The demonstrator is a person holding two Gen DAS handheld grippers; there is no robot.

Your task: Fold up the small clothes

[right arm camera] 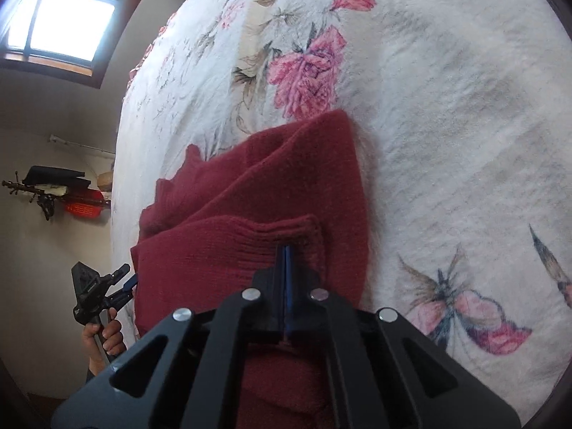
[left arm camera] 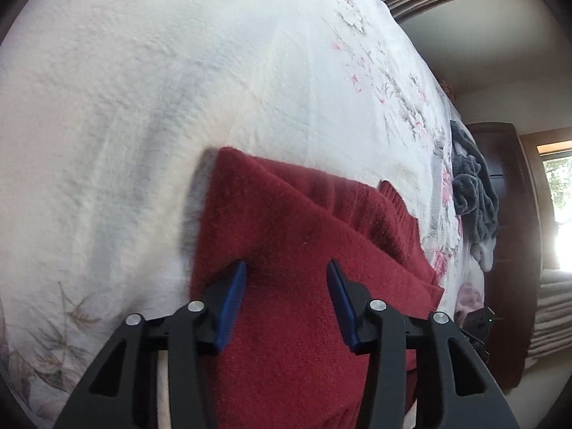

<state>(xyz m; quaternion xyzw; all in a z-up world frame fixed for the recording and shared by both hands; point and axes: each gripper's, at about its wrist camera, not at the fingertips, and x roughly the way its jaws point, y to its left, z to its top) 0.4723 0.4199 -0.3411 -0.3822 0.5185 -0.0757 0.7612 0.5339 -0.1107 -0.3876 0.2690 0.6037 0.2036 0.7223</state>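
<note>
A bed spread with a floral blanket point(right arm camera: 447, 114) was shown. The red sweater point(left arm camera: 286, 236), partly folded, lay ahead of both grippers. The left gripper point(left arm camera: 286, 300) was held wide above it; the right gripper point(right arm camera: 286, 254) was closed on the ribbed cuff point(right arm camera: 271, 239). Further folds were judged outstanding.

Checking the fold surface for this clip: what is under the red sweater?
The red sweater lies on a white floral blanket, visible all around it. Anything directly beneath the sweater is covered.
</note>
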